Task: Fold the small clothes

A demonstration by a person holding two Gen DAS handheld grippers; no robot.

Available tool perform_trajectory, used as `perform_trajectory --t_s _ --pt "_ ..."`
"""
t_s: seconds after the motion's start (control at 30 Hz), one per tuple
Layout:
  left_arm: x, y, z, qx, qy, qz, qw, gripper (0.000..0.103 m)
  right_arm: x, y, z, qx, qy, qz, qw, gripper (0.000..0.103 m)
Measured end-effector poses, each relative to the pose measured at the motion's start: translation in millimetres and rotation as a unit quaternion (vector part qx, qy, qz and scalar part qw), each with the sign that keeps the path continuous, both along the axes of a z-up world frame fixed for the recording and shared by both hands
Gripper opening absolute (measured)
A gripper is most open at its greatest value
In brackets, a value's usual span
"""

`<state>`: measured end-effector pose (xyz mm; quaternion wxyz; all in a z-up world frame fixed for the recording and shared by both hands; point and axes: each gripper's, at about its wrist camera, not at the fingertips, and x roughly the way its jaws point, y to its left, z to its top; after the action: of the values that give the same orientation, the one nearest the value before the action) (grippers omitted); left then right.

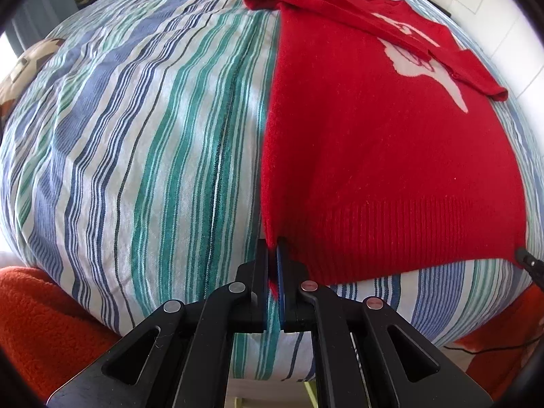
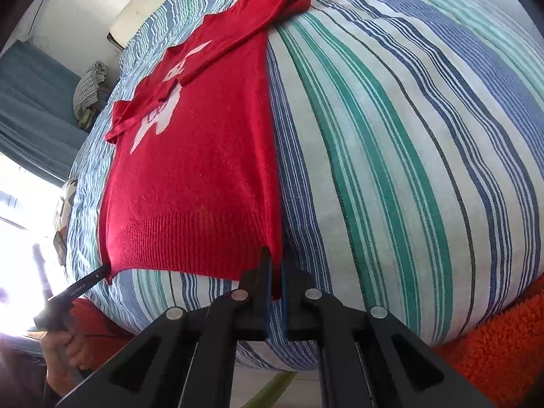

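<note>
Left gripper (image 1: 274, 255) and right gripper (image 2: 276, 265) each pinch a hem corner of the red knitted sweater (image 1: 374, 156) (flat on the striped bedcover (image 1: 153, 153)). Uneven lifting may unfold its sleeves.

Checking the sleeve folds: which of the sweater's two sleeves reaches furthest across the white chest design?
On the red sweater, the sleeve starting at the left gripper's side: it crosses the white design diagonally; the other sleeve isn't clearly visible.
</note>
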<state>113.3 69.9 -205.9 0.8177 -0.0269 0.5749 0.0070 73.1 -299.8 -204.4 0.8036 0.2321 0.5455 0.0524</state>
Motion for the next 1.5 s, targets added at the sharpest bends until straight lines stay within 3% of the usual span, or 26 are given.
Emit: perform_trajectory --t_s 0.33,1.5 --pt "5.0 -9.3 -4.8 0.027 -0.009 -0.015 0.9995 0.003 -2.2 -3.4 -6.8 0.009 -0.001 -0.002 1.0 0.004" --pt "0.4 -12.6 -6.2 0.039 -0.012 -0.031 0.9987 0.004 -4.4 -8.9 -9.9 0.028 0.0 -0.017 0.999 0.003"
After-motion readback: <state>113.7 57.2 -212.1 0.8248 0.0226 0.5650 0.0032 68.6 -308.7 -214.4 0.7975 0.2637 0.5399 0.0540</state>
